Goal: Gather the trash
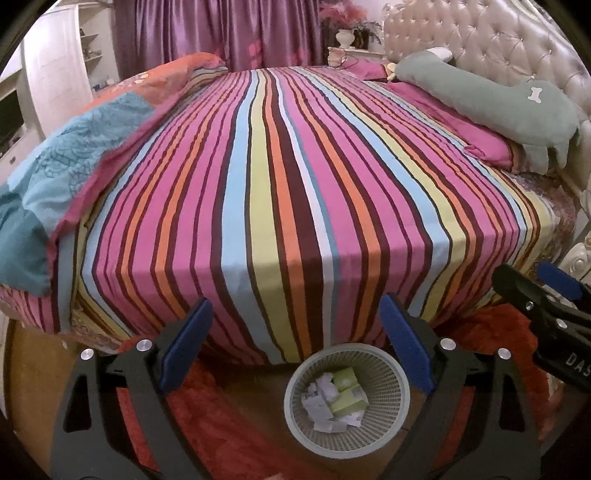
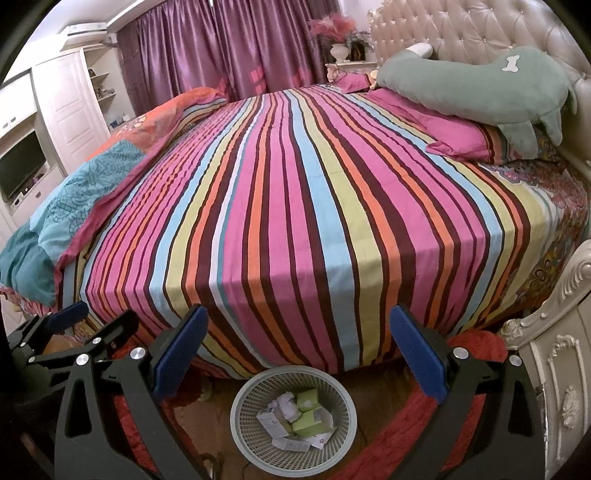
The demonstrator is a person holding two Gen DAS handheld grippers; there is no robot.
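Left wrist view: your left gripper (image 1: 295, 343) hung over the mesh bin (image 1: 295, 384) at the bed's (image 1: 280, 192) foot, jaws spread, nothing between them. Trash (image 1: 334, 400) sat inside: crumpled paper, green cartons. Right wrist view: your right gripper (image 2: 299, 350) was spread wide too, empty, the bin just below it. Trash looked light; paper soft, cartons crushable, so pinch carton edges gently. The bedspread showed no litter.

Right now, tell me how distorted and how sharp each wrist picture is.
Left wrist view: fisheye bends the striped sheet into a bulge, corners are black, and the basket is soft. Right wrist view: same bulging stripes and dark corners; the headboard curves, and the basket's mesh blurs slightly.
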